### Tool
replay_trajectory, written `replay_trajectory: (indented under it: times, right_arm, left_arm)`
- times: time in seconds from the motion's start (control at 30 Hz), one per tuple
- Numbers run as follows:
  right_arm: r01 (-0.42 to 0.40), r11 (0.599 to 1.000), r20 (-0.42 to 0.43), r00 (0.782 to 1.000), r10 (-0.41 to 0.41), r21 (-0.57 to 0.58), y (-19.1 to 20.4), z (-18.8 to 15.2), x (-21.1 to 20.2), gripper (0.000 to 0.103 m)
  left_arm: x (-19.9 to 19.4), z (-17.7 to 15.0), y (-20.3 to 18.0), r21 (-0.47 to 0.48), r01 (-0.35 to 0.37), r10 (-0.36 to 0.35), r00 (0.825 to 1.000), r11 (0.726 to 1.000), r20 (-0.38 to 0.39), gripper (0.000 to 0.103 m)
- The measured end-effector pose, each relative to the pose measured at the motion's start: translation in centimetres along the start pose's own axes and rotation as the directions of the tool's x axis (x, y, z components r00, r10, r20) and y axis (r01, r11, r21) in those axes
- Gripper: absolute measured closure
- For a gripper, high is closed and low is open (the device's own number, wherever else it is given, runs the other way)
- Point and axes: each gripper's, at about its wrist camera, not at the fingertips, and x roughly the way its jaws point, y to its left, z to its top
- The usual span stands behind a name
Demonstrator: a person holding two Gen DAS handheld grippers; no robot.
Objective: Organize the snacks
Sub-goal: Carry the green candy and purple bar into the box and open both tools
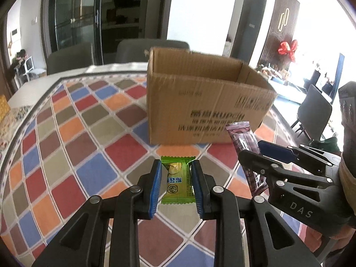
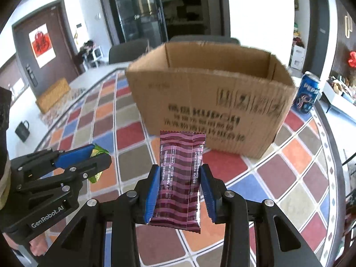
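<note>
My left gripper [image 1: 176,166] is shut on a small green snack packet [image 1: 178,180], held above the chequered tablecloth. Beside it on the right, my right gripper [image 2: 180,169] is shut on a longer purple striped snack packet [image 2: 181,173], which sticks up between the blue pads. In the left wrist view that purple packet [image 1: 243,140] shows at the right, gripped by the right gripper [image 1: 255,153]. In the right wrist view the left gripper [image 2: 100,153] is at the left with the green packet [image 2: 96,152] peeking out. An open cardboard box [image 1: 200,102] [image 2: 211,102] stands just beyond both grippers.
A blue soda can [image 2: 307,95] stands right of the box. A black mug [image 2: 22,130] and a yellow box [image 2: 53,94] sit at the table's far left. Grey chairs [image 1: 151,46] stand behind the table, and another chair [image 1: 316,111] is at the right.
</note>
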Motion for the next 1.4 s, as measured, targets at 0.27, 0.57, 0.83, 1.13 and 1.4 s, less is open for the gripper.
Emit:
replay_trajectory:
  times: [0.27, 0.57, 0.83, 1.13, 1.4]
  right_arm:
    - [0.015, 0.999, 0.095, 0.995, -0.019, 0.043, -1.0, 2.7, -2.3, 0.065]
    - [0.04, 0.997, 0.172, 0.984, -0.051, 0.067, -2.2, 5.9, -3.8, 0.065]
    - [0.058, 0.996, 0.209, 0.975, -0.072, 0.072, -2.9, 8.5, -4.3, 0.065]
    - [0.083, 0.994, 0.209, 0.973, -0.096, 0.068, -3.9, 11.0, -3.0, 0.065]
    - [0.096, 0.993, 0.18, 0.978, -0.108, 0.07, -4.9, 12.1, -1.2, 0.065]
  left_arm:
    - [-0.9, 3.3, -0.9, 0.034, -0.002, -0.001, 0.997, 0.999, 0.072, 0.076]
    - [-1.2, 7.1, -1.6, 0.057, -0.013, 0.005, 0.991, 0.998, 0.132, 0.076]
    - [-0.3, 9.9, -2.0, 0.07, -0.01, 0.0, 0.99, 0.997, 0.142, 0.076]
    - [2.4, 12.2, -1.7, 0.068, -0.002, -0.005, 0.994, 0.998, 0.106, 0.076]
    - [4.8, 14.0, -1.6, 0.072, 0.009, -0.014, 0.998, 0.997, 0.065, 0.075]
